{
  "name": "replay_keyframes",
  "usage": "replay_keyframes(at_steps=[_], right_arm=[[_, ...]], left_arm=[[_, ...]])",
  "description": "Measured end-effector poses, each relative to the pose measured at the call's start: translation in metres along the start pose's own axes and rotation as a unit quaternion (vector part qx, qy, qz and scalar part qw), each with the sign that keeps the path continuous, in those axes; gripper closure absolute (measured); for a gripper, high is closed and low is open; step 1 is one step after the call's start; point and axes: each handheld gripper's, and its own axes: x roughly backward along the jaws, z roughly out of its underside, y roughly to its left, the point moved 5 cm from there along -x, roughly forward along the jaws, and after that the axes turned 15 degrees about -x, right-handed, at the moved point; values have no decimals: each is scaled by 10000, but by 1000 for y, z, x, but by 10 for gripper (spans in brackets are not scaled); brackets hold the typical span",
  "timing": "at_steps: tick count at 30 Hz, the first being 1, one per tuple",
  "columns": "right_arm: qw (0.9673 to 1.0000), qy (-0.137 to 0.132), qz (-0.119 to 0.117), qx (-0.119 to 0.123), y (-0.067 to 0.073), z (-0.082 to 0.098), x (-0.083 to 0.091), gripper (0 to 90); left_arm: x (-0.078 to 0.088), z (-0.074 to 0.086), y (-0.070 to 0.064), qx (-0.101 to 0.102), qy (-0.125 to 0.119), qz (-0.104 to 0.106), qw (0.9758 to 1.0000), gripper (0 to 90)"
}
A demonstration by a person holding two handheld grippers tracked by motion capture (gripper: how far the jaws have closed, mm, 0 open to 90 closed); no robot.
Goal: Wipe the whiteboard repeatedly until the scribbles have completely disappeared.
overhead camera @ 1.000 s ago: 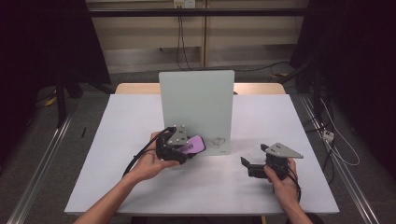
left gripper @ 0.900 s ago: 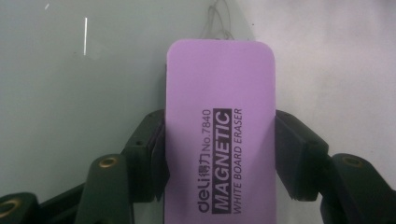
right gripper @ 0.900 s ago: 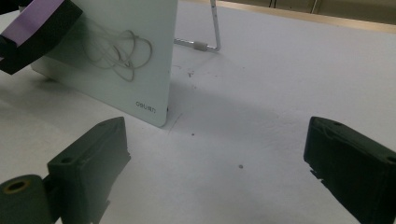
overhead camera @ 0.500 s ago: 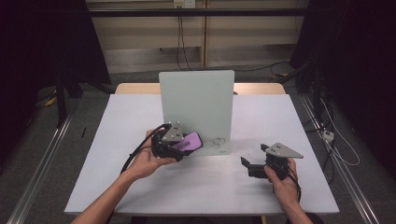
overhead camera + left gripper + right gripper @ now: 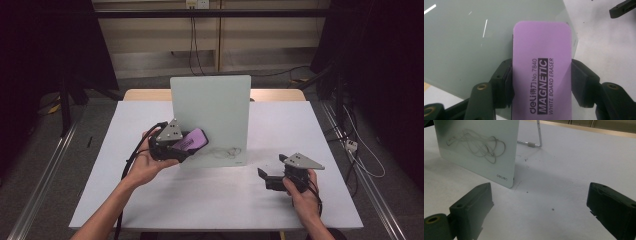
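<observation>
Purple eraser (image 5: 541,72) lifted higher — left claw (image 5: 186,148) gripping.

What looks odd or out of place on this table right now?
Nothing is damaged or spilled. The only mess is a scribble low on the upright glass board, with the purple eraser in the left claw held near it.

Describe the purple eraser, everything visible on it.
The purple eraser is a flat rounded rectangle with a smooth, plastic-looking back printed in black: "deli No.7840 MAGNETIC WHITE BOARD ERASER". The left tool is shut on its long sides, holding it off the table. Its far end lies over the upright pale board; whether it touches the board is unclear.
</observation>
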Motion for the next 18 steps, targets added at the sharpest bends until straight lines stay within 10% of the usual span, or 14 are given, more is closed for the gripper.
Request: replay_keyframes(at_steps=[18], right_arm=[[10000,19,-25,-1,1,0,0,65]], left_arm=[[-32,7,-29,-454,419,426,9972,411]])
